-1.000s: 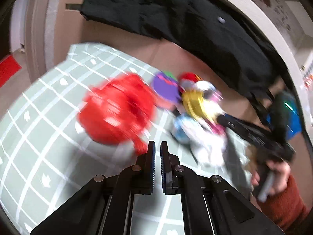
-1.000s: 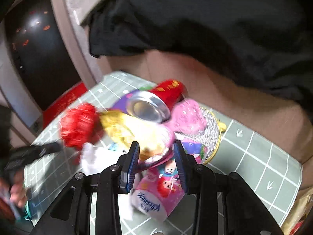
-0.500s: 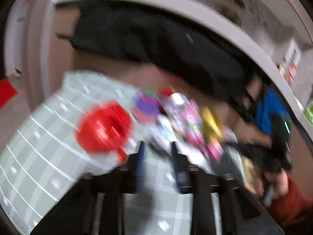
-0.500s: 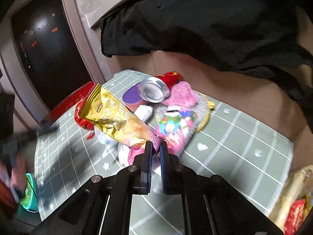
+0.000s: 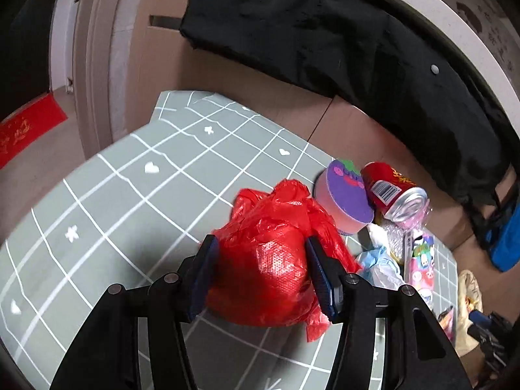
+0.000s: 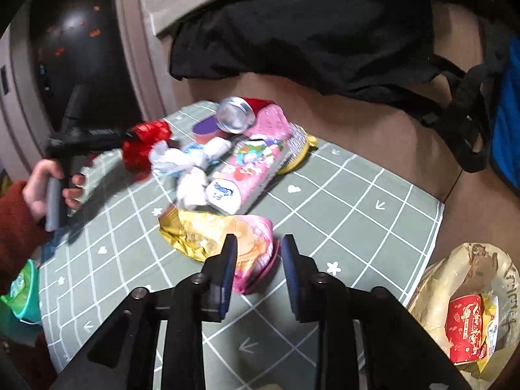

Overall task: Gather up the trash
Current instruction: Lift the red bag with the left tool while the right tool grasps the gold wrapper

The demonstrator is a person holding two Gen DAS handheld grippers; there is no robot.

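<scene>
The gold snack bag dropped onto the mat; both fingers have opened, left fingers straddling the red bag.

Both wrist views look steeply down, close, seemingly sharing the trash pile.

Home corner
You work at a desk under gridded cloth; behind it, a doorframe and draped black coat.

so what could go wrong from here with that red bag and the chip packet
The crumpled red plastic bag bulges between the left gripper fingers, which have just been opening; thin film could slip or tear.

The right gripper, also just opening, has the gold and pink snack packet only partly between its fingers, so it may miss.
</scene>
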